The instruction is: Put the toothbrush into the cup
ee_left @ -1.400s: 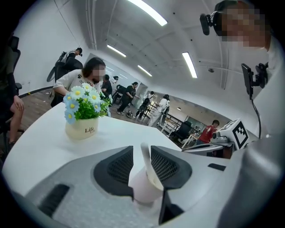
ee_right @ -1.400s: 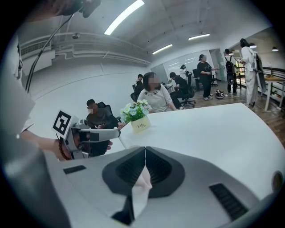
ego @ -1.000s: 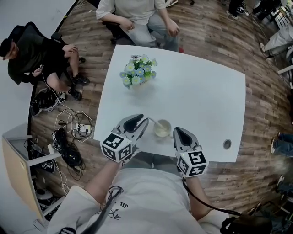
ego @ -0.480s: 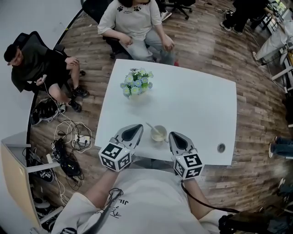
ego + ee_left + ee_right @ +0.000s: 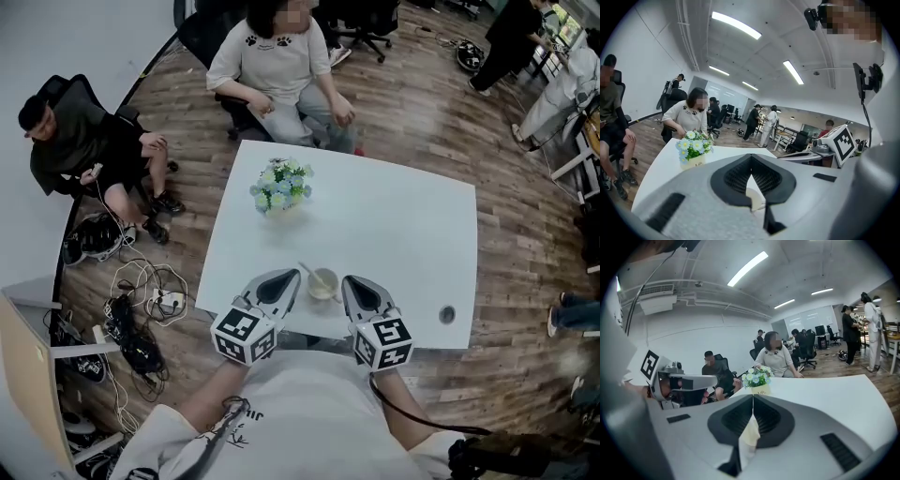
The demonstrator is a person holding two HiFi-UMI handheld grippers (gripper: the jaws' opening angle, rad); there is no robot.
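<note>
Toothbrush (image 5: 306,270) stands in cup (image 5: 323,284), handle leaning toward 10 o'clock. Cup sits near the front edge of the white table (image 5: 403,225). Left gripper (image 5: 290,277) at the cup's 9, right gripper (image 5: 348,281) at its 3; both have jaws pressed together, holding nothing. Flower pot (image 5: 281,185) at 11.

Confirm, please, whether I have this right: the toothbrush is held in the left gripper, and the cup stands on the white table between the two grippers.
Not quite: the toothbrush leans in the cup, as the head view shows; the left gripper is shut on nothing. The cup does stand on the white table, between it and the right gripper.
</note>
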